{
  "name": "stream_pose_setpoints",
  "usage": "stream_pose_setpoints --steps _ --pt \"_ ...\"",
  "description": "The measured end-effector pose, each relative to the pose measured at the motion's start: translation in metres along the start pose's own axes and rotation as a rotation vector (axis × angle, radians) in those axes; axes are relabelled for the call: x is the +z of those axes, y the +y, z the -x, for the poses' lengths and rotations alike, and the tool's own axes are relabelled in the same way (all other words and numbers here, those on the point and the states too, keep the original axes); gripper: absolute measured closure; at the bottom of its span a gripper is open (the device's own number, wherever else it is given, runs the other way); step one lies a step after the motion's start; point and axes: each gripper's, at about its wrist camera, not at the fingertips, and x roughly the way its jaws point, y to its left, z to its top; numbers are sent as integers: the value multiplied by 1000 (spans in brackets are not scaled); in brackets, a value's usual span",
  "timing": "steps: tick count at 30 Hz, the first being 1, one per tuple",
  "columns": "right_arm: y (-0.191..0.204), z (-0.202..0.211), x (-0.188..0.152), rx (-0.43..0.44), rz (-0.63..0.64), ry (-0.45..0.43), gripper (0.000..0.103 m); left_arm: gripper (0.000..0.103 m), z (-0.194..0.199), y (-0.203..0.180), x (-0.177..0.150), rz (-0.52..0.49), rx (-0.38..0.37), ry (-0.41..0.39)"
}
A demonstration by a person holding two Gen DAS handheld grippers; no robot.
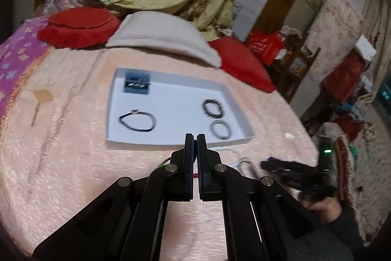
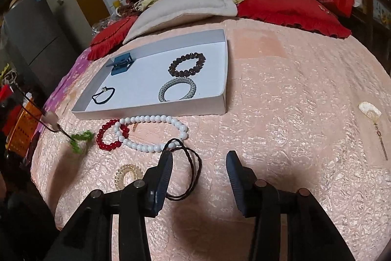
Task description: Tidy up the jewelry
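Note:
A white tray (image 2: pixel 202 105) on the pink bedspread holds a dark bead bracelet (image 2: pixel 187 64), a silver bracelet (image 2: pixel 177 89), a black cord bracelet (image 2: pixel 103 95) and a blue clip (image 2: pixel 121 62). In front of the tray lie a white bead necklace (image 2: pixel 156 133), a red bead bracelet (image 2: pixel 111 135), a dark cord loop (image 2: pixel 188 170) and a clear coil hair tie (image 2: pixel 128 175). My left gripper (image 1: pixel 195 138) is shut; in the right wrist view its fingertips (image 2: pixel 72 136) pinch a green bead bracelet (image 2: pixel 81 137) lifted off the bed. My right gripper (image 2: pixel 199 158) is open above the cord loop.
A grey pillow (image 2: pixel 183 9) and red cushions (image 2: pixel 290 9) lie behind the tray (image 1: pixel 171 99). A pale shell pendant (image 2: pixel 370 110) lies at the right. The right gripper (image 1: pixel 288 171) shows low right in the left wrist view. The bed's edge drops off at the left.

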Motion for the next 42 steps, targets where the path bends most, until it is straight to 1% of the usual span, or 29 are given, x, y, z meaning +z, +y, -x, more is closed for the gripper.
stream_pose_setpoints --steps 4,7,10,13,15,16,17,19,20,21,22,25,26,28,29,30,32,34,37,38,40,41,42 --pt "9 -4 0 -9 32 11 60 102 -21 23 -5 55 21 42" --pt "13 -5 -1 -6 41 16 60 102 -40 32 -8 73 38 72" --pt "17 -7 -1 -2 52 17 60 102 -54 29 -5 48 50 92" --pt "20 -7 -2 2 60 17 60 102 -72 22 0 24 14 138" --pt "21 -7 -2 5 64 16 60 102 -82 17 -4 -10 14 172" --pt "21 -7 -2 6 66 16 60 102 -85 16 -8 -11 1 197" --pt "22 -7 -2 7 67 16 60 97 -87 17 -11 -11 5 215" --pt "23 -6 -2 9 71 15 60 68 -87 19 -18 -24 49 236" --pt "24 -6 -2 11 74 15 60 38 -84 22 -22 -23 82 237" --pt "25 -5 -1 13 75 12 60 31 -77 27 -27 -14 105 216" --pt "26 -3 -1 17 76 8 60 30 -72 30 -30 -9 111 203" --pt "30 -1 0 25 84 3 60 30 -54 39 -43 13 136 178" --pt "32 -1 0 26 87 3 60 30 -47 40 -51 2 163 162" --pt "36 -2 0 25 101 6 60 31 -45 34 -65 -42 204 166" --pt "38 -2 -1 24 107 8 60 33 -49 28 -72 -84 229 179" --pt "39 -3 -1 23 111 9 60 45 -54 21 -77 -134 252 188" --pt "40 -4 -1 23 113 11 60 56 -66 10 -84 -211 298 197" --pt "40 -4 -1 22 112 12 60 57 -74 7 -86 -239 302 191" --pt "39 -4 -1 11 109 13 60 59 -86 10 -84 -201 274 209" --pt "38 -5 -1 9 107 14 60 62 -88 11 -82 -191 269 212" --pt "33 -6 -2 2 97 21 60 80 -90 13 -81 -180 272 209" --pt "30 -7 -3 -2 93 26 60 93 -90 15 -81 -169 260 213" --pt "27 -8 -5 -4 90 33 60 95 -88 17 -80 -151 237 218"
